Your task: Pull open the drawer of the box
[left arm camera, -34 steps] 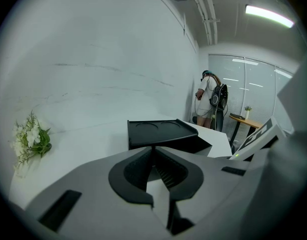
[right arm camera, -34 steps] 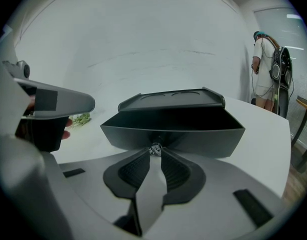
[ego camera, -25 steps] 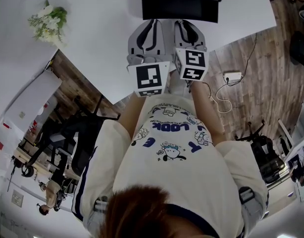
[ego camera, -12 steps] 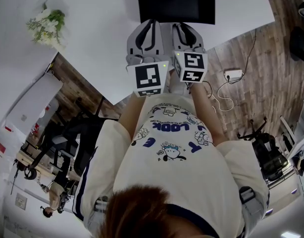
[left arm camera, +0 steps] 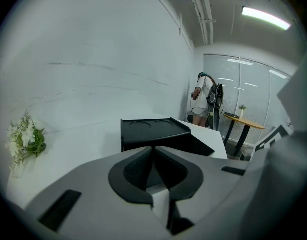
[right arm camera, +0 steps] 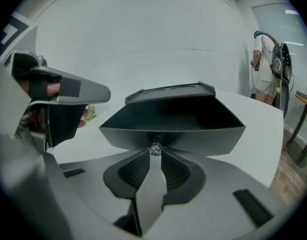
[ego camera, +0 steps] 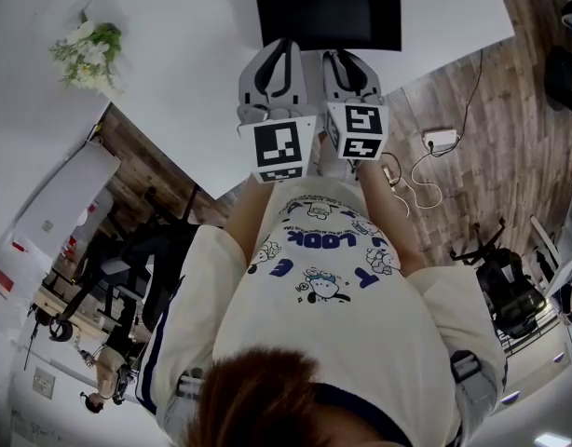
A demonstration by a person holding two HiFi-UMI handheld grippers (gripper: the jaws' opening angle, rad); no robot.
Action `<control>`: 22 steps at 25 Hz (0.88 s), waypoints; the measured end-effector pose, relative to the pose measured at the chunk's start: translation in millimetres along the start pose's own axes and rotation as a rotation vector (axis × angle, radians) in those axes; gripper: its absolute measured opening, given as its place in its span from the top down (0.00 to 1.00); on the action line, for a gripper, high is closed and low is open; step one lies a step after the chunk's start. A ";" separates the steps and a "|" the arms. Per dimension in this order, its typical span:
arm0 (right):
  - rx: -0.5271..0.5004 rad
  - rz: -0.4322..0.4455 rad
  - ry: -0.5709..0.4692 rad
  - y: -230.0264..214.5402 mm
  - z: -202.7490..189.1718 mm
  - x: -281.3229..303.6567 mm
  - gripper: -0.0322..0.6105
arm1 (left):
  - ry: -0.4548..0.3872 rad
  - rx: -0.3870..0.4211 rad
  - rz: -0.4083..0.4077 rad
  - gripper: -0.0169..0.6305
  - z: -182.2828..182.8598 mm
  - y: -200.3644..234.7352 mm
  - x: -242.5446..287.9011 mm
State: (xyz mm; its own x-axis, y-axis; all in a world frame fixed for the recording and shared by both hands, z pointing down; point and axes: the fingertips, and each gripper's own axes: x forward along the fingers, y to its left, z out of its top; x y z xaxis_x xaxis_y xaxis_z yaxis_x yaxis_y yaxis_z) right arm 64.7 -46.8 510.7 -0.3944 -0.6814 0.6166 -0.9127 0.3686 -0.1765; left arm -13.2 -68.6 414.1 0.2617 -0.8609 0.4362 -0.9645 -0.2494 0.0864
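**Drawer knob pinched in the right claw**

Drawer (right arm camera: 171,126) of the black box (ego camera: 325,3) faces the person, and its front panel stands a little way out from under the box's top. The box sits at the far side of the white surface (ego camera: 193,73), straight ahead of both claws. The right claw (right arm camera: 154,154) is closed on the small round knob (right arm camera: 155,149) at the middle of the drawer front, its two tips meeting on either side of it. The left claw (left arm camera: 153,151) is just beside the right one, pressed together with nothing between its tips, which point at the box's near face; whether they touch it cannot be told. A bunch of white flowers (ego camera: 88,49) lies well apart to the left on the surface.
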 end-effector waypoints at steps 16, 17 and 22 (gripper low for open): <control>-0.001 -0.004 0.008 3.3 -8.0 -7.7 0.82 | -0.003 0.001 -0.010 0.93 0.0 -1.6 -3.5; -0.003 -0.006 0.006 2.9 -8.1 -7.9 0.82 | -0.002 0.001 -0.010 0.93 -0.1 -1.4 -3.9; -0.002 -0.008 0.007 4.8 -8.6 -8.0 0.82 | -0.002 -0.001 -0.012 0.93 -1.3 0.3 -4.5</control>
State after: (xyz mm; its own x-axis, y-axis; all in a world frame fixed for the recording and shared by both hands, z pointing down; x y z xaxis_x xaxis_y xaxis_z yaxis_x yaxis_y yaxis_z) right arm 64.4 -34.2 511.6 -0.3863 -0.6797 0.6235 -0.9156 0.3643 -0.1702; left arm -14.7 -64.2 413.4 0.2735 -0.8588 0.4332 -0.9613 -0.2595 0.0924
